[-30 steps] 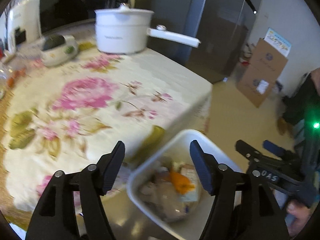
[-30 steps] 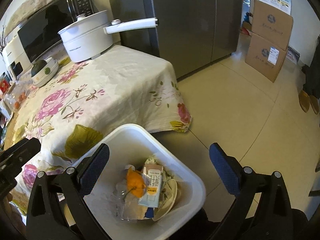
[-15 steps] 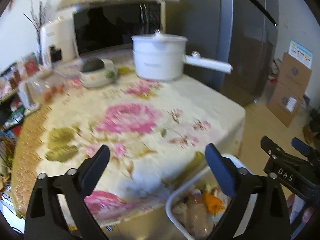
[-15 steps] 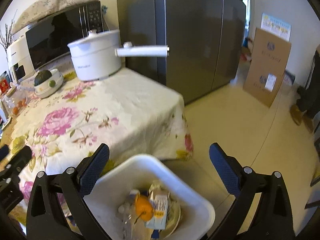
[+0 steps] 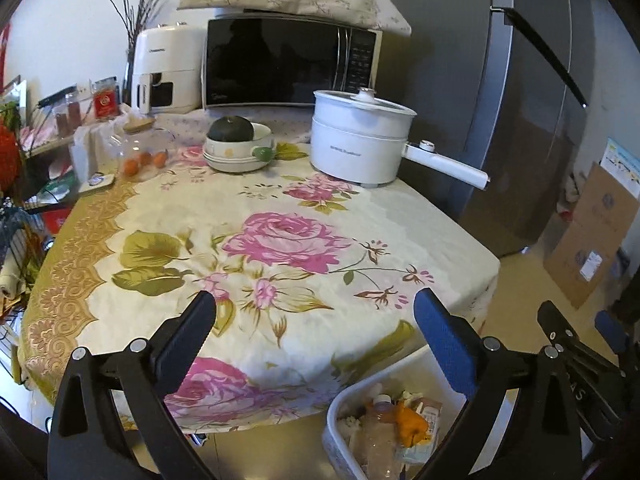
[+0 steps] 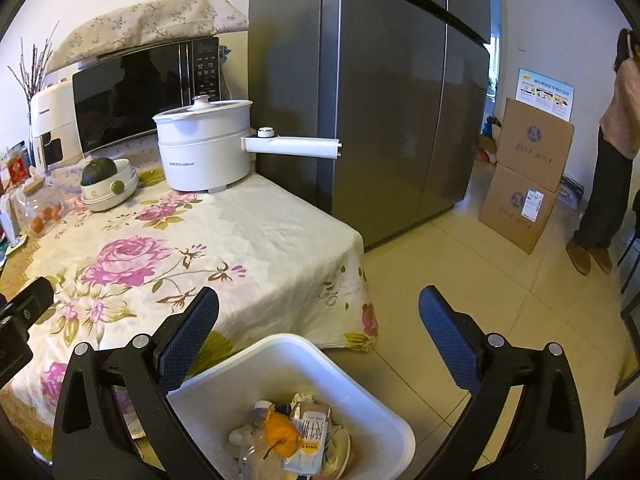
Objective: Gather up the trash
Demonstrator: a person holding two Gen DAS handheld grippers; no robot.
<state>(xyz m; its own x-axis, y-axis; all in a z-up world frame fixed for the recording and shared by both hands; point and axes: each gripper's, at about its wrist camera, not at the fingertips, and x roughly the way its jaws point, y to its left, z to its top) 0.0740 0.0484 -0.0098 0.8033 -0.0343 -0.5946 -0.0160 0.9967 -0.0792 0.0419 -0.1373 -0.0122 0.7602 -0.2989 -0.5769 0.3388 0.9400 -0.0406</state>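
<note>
A white bin [image 6: 352,396] stands on the floor at the table's near corner. It holds trash: orange peel [image 6: 282,432], a small carton [image 6: 310,436] and a clear plastic bottle [image 5: 378,436]. In the left wrist view the bin [image 5: 348,400] sits at the lower right. My left gripper [image 5: 314,332] hangs open over the flowered tablecloth [image 5: 280,248], nothing between its fingers. My right gripper [image 6: 318,328] is open above the bin, also empty. The right gripper's black frame [image 5: 580,356] shows at the left view's right edge.
On the table's far side stand a white electric pot [image 5: 360,144] with a long handle, a bowl with a dark squash [image 5: 236,140], a microwave [image 5: 288,62] and jars. A grey fridge [image 6: 384,92] rises beyond. Cardboard boxes [image 6: 524,180] and a standing person [image 6: 612,140] are at right.
Both grippers rose and tilted up, so the bin slid toward the bottom of each view and the far counter came in. The left jaws widened from partly open to fully open.
</note>
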